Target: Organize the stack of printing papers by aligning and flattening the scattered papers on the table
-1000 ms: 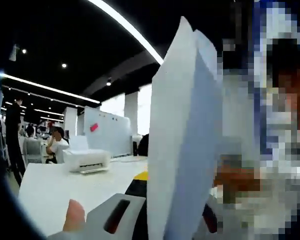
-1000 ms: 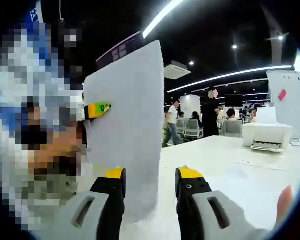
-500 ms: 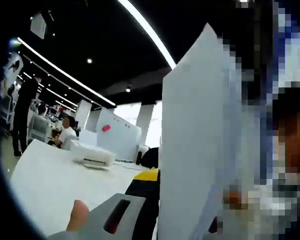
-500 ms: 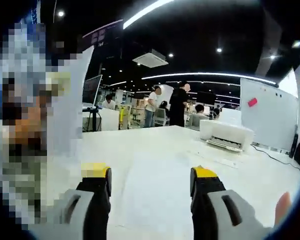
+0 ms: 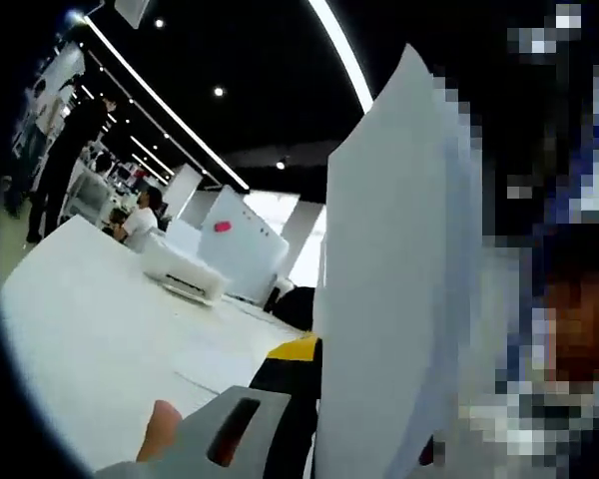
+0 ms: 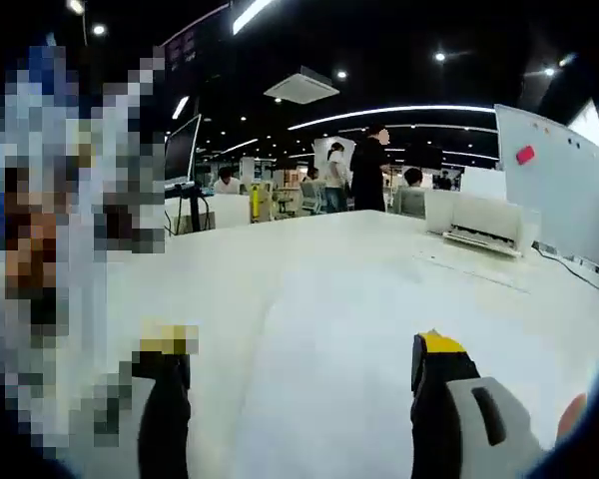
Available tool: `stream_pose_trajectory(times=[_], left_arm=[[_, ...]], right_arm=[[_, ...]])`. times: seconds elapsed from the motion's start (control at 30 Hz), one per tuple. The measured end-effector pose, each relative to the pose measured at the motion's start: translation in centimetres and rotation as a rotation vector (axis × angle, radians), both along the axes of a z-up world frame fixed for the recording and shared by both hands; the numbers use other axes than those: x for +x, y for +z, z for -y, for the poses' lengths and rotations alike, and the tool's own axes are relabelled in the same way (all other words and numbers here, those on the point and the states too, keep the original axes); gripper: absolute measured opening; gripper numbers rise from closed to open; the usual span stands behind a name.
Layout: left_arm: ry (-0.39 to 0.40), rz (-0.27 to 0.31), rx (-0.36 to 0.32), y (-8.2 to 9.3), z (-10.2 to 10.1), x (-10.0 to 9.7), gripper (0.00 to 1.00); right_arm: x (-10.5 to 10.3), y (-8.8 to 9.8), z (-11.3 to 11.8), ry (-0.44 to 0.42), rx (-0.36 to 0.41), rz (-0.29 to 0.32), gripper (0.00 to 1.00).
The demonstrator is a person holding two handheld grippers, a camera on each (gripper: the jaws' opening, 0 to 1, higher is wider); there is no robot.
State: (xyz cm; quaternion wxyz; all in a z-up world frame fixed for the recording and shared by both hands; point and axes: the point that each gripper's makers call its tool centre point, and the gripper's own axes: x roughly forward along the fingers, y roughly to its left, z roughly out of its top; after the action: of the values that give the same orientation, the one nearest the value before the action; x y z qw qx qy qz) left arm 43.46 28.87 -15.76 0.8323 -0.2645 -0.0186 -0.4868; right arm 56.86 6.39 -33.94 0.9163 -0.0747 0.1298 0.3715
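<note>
Left claw (image 5: 364, 399) grips upright papers (image 5: 394, 289).

A white printer (image 6: 484, 222) stands on the far part of the white table (image 6: 319, 299). Behind it stands a whiteboard (image 6: 549, 170) bearing a pink marker spot. A monitor (image 6: 182, 150) on a stand occupies the left side. Several people (image 6: 364, 170) stand or sit beyond the table edge. Linear ceiling lights (image 5: 344, 50) run overhead.
</note>
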Motion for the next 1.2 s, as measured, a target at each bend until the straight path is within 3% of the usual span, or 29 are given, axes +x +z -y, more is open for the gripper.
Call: stream_pose_trajectory(times=[0.3,0.57,0.67,0.9,1.0,1.2], left_arm=[[-0.015,0.014,0.002,-0.3,-0.2,-0.3,0.06],[-0.044,0.025,0.003,-0.4,-0.1,-0.5,0.06],[-0.050,0.024,-0.001,-0.7,0.3,-0.5,0.06],[-0.073,0.023,-0.035,-1.1,1.0,-0.6,0.06],[-0.077,0.016,-0.044,-1.2,1.1,-0.7,0.06],[-0.077,0.020,-0.044,-1.0,1.3,-1.0,0.06]], right_arm=[[1.2,-0.6,0.9,-0.044,-0.009,0.006,0.90],[1.3,-1.0,4.0,-0.067,-0.080,0.000,0.90],[0.6,-1.1,4.4,-0.075,-0.056,-0.038,0.90],[-2.3,-1.3,2.4,0.021,-0.075,-0.005,0.90],[-2.9,-1.8,3.0,0.028,-0.129,0.019,0.90],[-2.9,-2.5,4.3,0.011,-0.105,0.002,0.90]])
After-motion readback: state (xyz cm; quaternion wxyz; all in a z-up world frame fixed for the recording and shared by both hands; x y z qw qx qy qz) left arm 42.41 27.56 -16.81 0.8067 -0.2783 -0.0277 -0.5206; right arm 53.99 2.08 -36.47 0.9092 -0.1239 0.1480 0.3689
